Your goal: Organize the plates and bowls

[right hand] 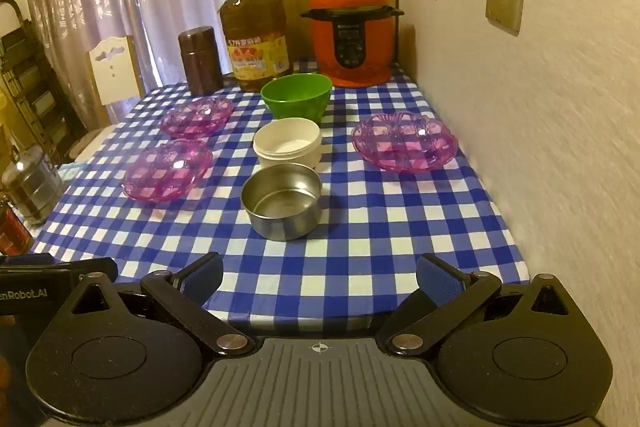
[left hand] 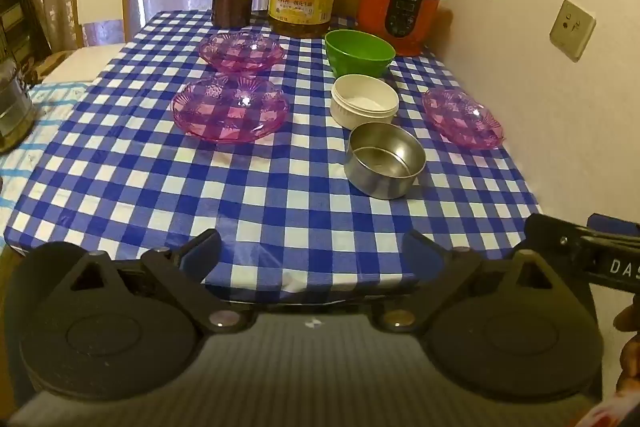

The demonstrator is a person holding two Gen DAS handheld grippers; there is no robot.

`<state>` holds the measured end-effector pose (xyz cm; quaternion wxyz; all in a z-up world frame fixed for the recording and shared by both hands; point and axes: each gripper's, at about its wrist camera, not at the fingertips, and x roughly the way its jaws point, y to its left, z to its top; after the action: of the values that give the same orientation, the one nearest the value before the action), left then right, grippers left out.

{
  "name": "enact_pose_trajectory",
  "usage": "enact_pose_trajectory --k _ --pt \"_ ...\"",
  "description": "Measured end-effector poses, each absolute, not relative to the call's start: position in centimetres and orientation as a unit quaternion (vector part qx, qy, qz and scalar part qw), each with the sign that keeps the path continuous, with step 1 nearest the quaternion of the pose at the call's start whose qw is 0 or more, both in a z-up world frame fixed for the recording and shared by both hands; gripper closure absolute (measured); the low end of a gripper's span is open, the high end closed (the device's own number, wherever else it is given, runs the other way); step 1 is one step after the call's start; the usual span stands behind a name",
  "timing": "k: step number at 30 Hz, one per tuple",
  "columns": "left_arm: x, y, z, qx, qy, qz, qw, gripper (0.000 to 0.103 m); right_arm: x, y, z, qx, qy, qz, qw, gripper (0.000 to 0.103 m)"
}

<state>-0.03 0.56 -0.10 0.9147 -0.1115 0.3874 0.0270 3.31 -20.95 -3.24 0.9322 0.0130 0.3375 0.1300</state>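
Behind green bowl [right hand: 296, 95]: oil jug [right hand: 255, 35], red cooker [right hand: 353, 33], both grippers' fingers [left hand: 204, 247] [right hand: 438, 281] apart, empty.

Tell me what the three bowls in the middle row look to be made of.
Metal bowl: likely stainless steel, with a brushed grey sheen and reflections inside. White bowl: matte, ridged rim, plastic or glazed ceramic, hard to tell. Green bowl: opaque, evenly coloured, slightly glossy, probably plastic or melamine.
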Motion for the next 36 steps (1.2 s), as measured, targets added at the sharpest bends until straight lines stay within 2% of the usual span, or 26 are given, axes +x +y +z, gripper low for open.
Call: enact_pose_trajectory --k 2,5,36 --pt "-1.3 1.5 -0.4 -0.12 0.369 0.028 0.921 0.007 3.3 -20.9 -3.2 0.011 0.335 0.131 0.933 0.001" --pt "0.1 0.2 0.0 -0.094 0.387 0.04 0.916 0.008 3.2 -20.8 -3.2 0.012 0.337 0.133 0.932 0.001" --pt "0.2 -0.3 0.4 -0.095 0.383 0.034 0.918 0.01 3.5 -20.6 -3.3 0.01 0.336 0.131 0.933 0.001"
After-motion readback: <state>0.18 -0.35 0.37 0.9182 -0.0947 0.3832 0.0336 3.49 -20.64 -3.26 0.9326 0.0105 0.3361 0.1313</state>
